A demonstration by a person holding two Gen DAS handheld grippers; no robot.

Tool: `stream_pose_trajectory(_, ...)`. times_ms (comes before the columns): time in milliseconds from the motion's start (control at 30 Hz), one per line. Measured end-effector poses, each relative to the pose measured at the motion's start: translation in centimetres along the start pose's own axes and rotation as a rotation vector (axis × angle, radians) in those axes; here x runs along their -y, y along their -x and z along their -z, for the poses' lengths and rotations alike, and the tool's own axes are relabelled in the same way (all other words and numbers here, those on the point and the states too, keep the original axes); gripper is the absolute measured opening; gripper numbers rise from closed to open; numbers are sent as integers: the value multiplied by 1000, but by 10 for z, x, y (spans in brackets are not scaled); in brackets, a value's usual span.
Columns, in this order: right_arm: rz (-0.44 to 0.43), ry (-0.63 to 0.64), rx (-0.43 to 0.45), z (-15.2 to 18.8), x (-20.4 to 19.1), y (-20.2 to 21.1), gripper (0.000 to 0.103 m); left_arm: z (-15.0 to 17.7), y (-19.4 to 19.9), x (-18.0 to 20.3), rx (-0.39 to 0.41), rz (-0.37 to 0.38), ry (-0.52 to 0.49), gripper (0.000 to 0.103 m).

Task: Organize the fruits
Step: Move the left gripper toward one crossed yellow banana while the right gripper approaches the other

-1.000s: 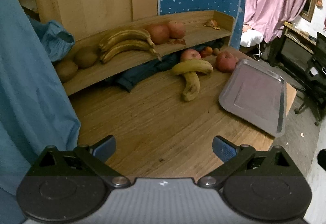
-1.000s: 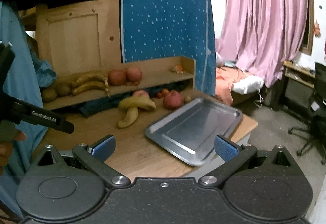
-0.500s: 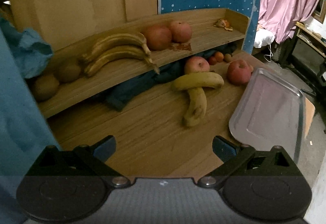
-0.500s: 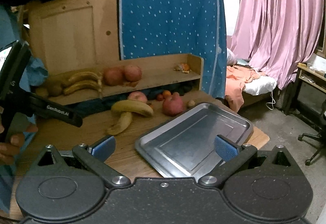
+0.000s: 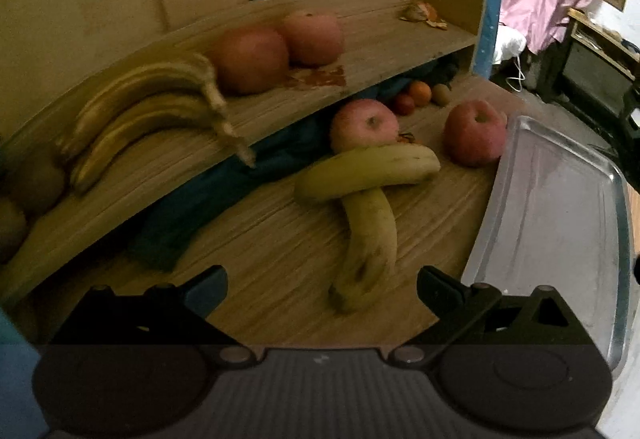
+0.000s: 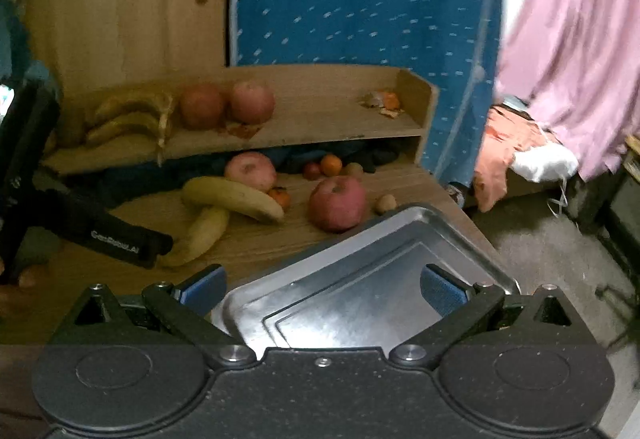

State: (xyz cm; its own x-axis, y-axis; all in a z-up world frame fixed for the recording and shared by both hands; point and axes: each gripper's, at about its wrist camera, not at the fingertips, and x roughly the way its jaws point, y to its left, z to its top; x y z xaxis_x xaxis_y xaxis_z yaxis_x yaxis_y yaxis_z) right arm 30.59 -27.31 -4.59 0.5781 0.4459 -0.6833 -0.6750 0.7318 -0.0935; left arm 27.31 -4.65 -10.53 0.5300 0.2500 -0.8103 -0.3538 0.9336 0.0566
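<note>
Two yellow bananas lie crossed on the wooden table: one [image 5: 370,169] sits across the top of the other [image 5: 370,243]. Behind them rest two red apples [image 5: 364,123] [image 5: 474,137] and small orange fruits [image 5: 420,93]. A metal tray [image 5: 560,207] lies to the right. My left gripper [image 5: 322,285] is open, its fingers just short of the lower banana's near tip. My right gripper [image 6: 323,285] hangs open over the tray's [image 6: 360,279] near corner. In the right wrist view the left gripper [image 6: 120,239] reaches in beside the bananas [image 6: 232,195].
A low wooden shelf [image 5: 360,51] carries a banana bunch [image 5: 148,107], two more apples [image 5: 280,47], kiwis [image 5: 24,195] and peel scraps [image 5: 424,13]. Dark cloth [image 5: 224,195] lies under it. The table edge drops to the floor right of the tray. Pink curtains [image 6: 568,51] hang beyond.
Both grippers have moved forward and lower toward the table. The left one has closed in on the crossed bananas; the right one now hovers over the tray. Jaws stayed open.
</note>
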Motion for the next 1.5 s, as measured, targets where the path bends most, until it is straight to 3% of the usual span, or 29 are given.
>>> stream_pose_trajectory(167,-62,158,-31,-13,5,-35,102,-6,-16,6,-23,-4,-27,103)
stream_pose_trajectory(300,-123,294,-30,-26,4,-68,95,-8,-30,13,-40,-39,-69,102)
stream_pose_trajectory(467,-244,368,-21,-46,-3,-104,89,-11,-37,24,-33,-77,-125,96)
stream_pose_trajectory(667,-392,493,-28,-65,-22,-137,81,-13,-43,23,-54,-79,-114,89)
stream_pose_trajectory(767,-445,561,-35,-70,-31,-148,72,-13,-43,21,-53,-57,-112,84)
stream_pose_trajectory(967,-494,625,-51,-77,-42,-168,47,-15,-45,18,-61,14,-94,68)
stream_pose_trajectory(1100,-522,645,-72,-78,-46,-176,46,-18,-49,17,-76,58,-70,61)
stream_pose_trajectory(1333,-555,677,-91,-83,-49,-183,48,-29,-65,22,-108,100,-85,60)
stream_pose_trajectory(1500,-550,724,-111,-82,-48,-183,42,-34,-77,26,-134,114,-77,48)
